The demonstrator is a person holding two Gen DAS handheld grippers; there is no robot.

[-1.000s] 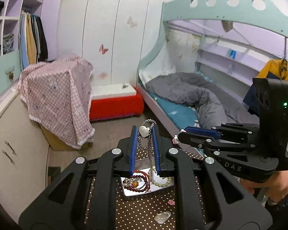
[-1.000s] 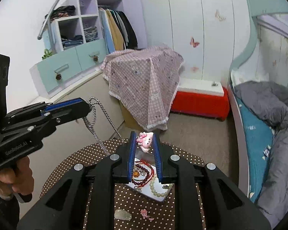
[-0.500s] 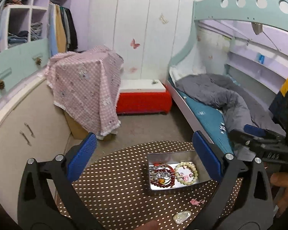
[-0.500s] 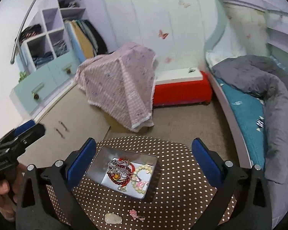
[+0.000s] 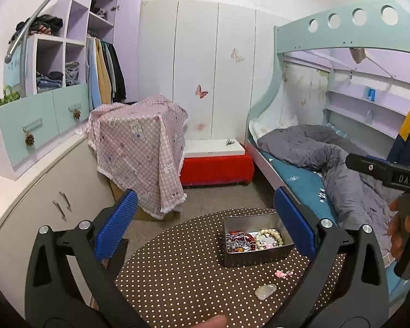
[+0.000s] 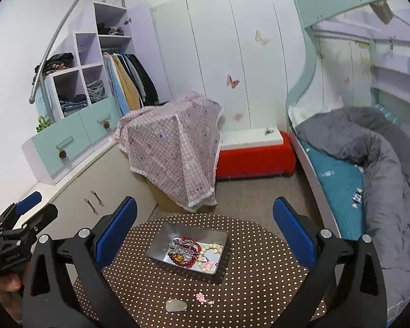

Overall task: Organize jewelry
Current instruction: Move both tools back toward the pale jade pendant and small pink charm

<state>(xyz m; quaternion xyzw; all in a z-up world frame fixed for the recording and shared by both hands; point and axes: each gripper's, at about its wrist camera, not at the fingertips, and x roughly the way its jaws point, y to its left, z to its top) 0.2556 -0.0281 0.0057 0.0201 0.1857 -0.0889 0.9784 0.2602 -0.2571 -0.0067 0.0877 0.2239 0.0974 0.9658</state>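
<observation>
Jewelry (image 6: 190, 250) lies heaped in the metal tin (image 6: 161, 239) on the dotted table (image 6: 259, 281); both my tongs, left (image 5: 205, 225) and right (image 6: 205, 225), gape wide, holding nothing, above two loose pieces (image 6: 176, 305) nearer me.

Round table (image 6: 259, 278), covered in brown cloth with white polka dots, occupying the lower centre of both wrist views. Directly on it: one rectangular metal tin (image 6: 161, 242), open-topped, at centre, holding a tangle of jewellery; one pale translucent stone pendant (image 6: 176, 305) toward the bottom edge of the frame, apart from the tin; one small pink charm (image 6: 202, 298) just beside the pendant, to its right in the right wrist view.
</observation>
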